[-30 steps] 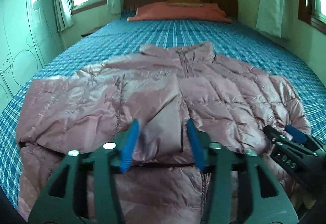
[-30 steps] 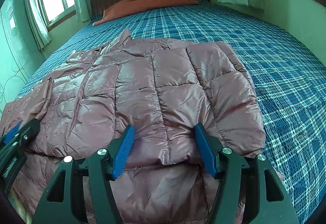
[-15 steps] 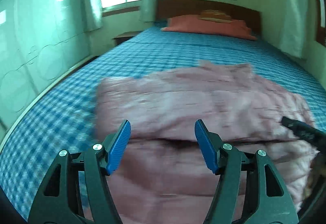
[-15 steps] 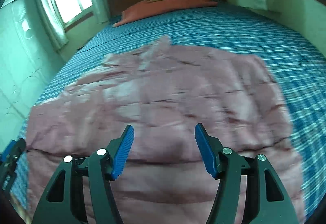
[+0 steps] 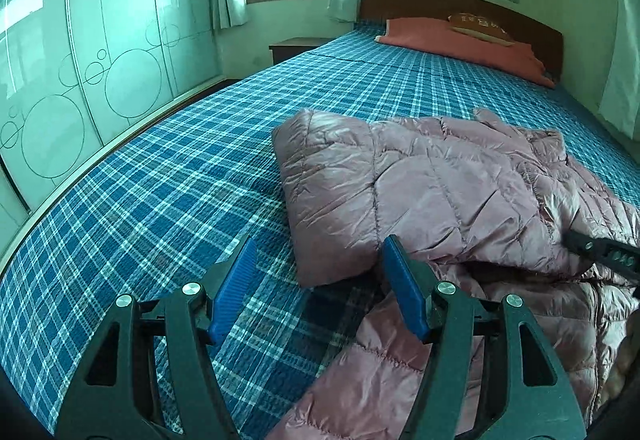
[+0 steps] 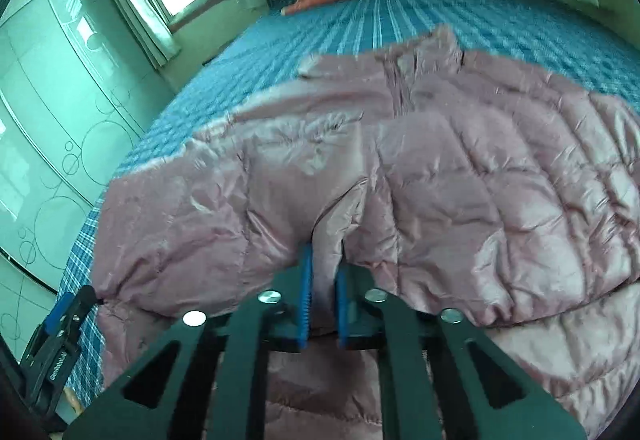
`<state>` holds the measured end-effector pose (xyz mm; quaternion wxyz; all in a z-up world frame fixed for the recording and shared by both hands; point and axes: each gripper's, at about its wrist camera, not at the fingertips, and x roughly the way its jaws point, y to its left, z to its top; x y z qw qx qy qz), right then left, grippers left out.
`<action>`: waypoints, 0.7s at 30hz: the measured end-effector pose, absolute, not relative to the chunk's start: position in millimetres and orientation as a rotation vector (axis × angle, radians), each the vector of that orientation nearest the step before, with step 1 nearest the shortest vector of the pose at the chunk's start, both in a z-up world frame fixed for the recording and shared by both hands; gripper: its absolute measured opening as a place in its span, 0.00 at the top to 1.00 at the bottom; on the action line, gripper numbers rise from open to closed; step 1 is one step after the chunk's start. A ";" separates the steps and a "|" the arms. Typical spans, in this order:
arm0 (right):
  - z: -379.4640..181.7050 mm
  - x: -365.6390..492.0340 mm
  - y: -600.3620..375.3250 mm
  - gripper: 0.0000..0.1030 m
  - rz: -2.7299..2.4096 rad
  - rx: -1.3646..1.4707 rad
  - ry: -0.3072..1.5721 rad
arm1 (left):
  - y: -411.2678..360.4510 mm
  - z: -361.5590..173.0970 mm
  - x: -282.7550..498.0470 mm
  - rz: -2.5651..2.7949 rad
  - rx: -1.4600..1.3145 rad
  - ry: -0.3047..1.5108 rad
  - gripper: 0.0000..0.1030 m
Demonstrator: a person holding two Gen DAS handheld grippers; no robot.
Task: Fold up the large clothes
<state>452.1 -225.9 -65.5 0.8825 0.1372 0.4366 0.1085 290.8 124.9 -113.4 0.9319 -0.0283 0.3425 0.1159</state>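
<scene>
A pink quilted puffer jacket lies on the blue plaid bed, its sleeves folded in over the body. It fills the right wrist view. My left gripper is open at the jacket's left folded edge, the corner of the fold between its blue pads. My right gripper is shut on a pinched ridge of jacket fabric near the middle of the fold. The left gripper shows at the lower left of the right wrist view; the right gripper's tip shows at the right of the left wrist view.
The blue plaid bedsheet spreads left of the jacket. An orange pillow and wooden headboard stand at the far end. A glass-fronted wardrobe runs along the left, with a small nightstand by the window.
The left gripper moved left to the jacket's folded left edge and stays open. The right gripper moved toward the jacket's middle and closed on a ridge of fabric.
</scene>
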 end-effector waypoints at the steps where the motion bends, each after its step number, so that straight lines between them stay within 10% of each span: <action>1: -57.1 448.5 -232.1 0.92 0.210 0.267 0.879 | 124.3 -111.8 291.1 0.234 -0.057 0.697 0.37; 18: -74.6 440.3 -400.7 0.92 -0.084 0.205 0.896 | 80.9 -109.0 323.0 0.152 0.000 0.722 0.36; 21: -79.4 440.3 -412.1 0.76 -0.070 0.260 0.927 | 73.1 -112.2 332.9 0.140 0.002 0.742 0.36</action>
